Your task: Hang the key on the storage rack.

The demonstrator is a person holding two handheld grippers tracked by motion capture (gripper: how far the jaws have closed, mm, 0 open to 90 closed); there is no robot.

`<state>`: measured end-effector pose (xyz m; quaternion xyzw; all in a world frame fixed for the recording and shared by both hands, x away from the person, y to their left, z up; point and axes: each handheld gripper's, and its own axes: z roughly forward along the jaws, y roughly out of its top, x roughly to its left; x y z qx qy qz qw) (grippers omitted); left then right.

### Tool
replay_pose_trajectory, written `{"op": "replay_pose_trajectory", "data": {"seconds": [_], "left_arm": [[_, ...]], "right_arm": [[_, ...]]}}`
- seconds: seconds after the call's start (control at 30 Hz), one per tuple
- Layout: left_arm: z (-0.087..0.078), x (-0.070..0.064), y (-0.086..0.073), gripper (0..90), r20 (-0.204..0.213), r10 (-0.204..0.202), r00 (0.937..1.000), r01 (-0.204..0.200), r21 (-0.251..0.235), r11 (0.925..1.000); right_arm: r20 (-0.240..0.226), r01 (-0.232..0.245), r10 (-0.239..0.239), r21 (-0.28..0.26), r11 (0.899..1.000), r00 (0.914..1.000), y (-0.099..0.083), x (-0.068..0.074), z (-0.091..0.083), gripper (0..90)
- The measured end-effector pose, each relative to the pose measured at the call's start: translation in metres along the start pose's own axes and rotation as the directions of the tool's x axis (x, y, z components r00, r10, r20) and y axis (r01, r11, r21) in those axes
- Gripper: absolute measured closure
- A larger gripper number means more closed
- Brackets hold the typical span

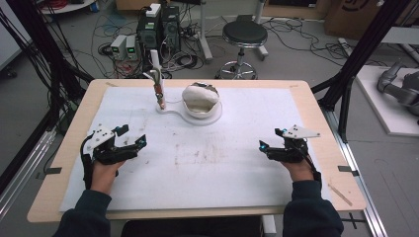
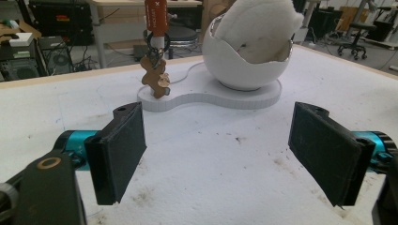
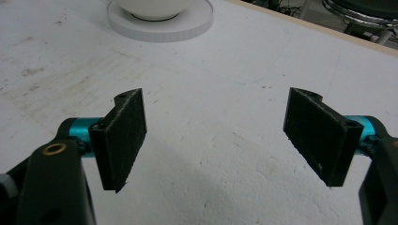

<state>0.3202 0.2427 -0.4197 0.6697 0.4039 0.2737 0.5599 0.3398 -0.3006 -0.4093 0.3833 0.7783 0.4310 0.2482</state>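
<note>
High view: left gripper (image 1: 131, 138), right gripper (image 1: 272, 139) rest near, jaws wide, empty, likely staged | white egg-shaped bowl (image 1: 200, 98) holding white stuffing, on white foam base (image 1: 170, 109), far centre.

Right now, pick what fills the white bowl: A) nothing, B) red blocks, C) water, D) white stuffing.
D: the bowl on the white base holds a mound of white stuffing rising above its rim.

white egg-shaped bowl (image 1: 201, 100) | upright, cloth-filled | on white base (image 1: 174, 111) | table's far centre
</note>
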Motion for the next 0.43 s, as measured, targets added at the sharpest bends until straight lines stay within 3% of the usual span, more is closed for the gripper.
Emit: {"op": "replay_pose_trajectory", "data": {"seconds": [0.43], "left_arm": [[0.0032,0.0023,-0.0012,19.1,-0.004,-0.008,1.0,0.008,0.007,0.9999]], "right_arm": [[0.0,-0.013,0.013,0.0,1.0,0.9999,-0.0016,-0.0041,0.0003,22.0]]}}
